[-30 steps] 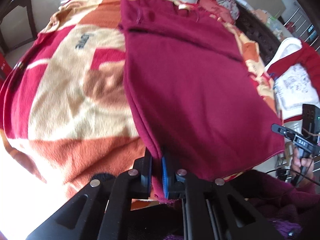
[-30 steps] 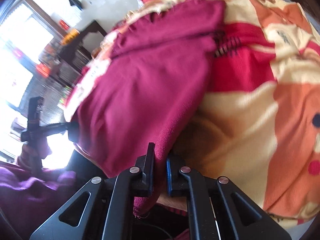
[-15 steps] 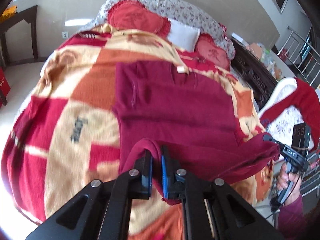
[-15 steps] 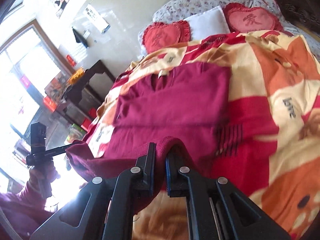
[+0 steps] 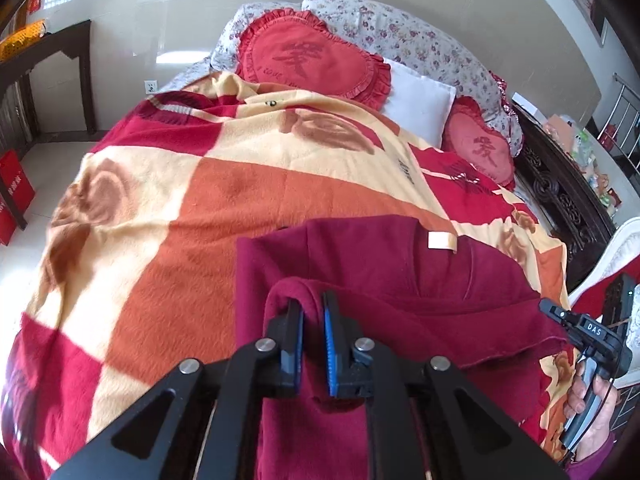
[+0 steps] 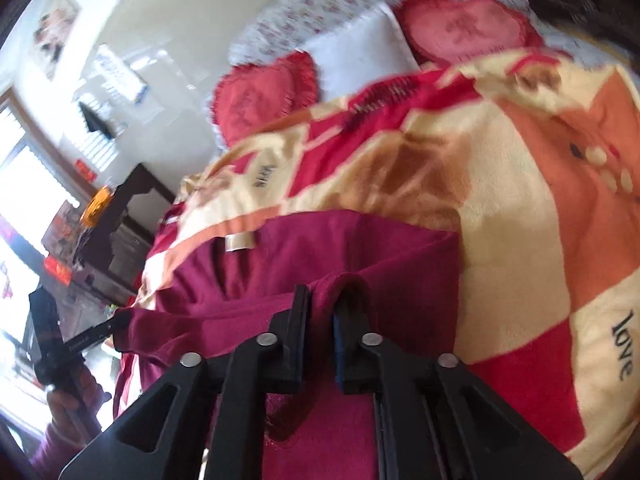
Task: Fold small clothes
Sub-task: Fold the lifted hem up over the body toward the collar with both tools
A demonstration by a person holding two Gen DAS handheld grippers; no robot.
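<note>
Hem carried up toward collar | left tool, right tool level, pinching maroon garment

We see a bed with a checked blanket (orange, cream, red); a maroon garment lies on it.

Loads of open blanket ahead of the maroon shirt and off to its left, nothing sitting on it, so a gripper could pass there easily. The far end is blocked by the heart cushions, the white pillow and the floral headboard. The right side's tight, with a dark carved bed frame running alongside.
</note>
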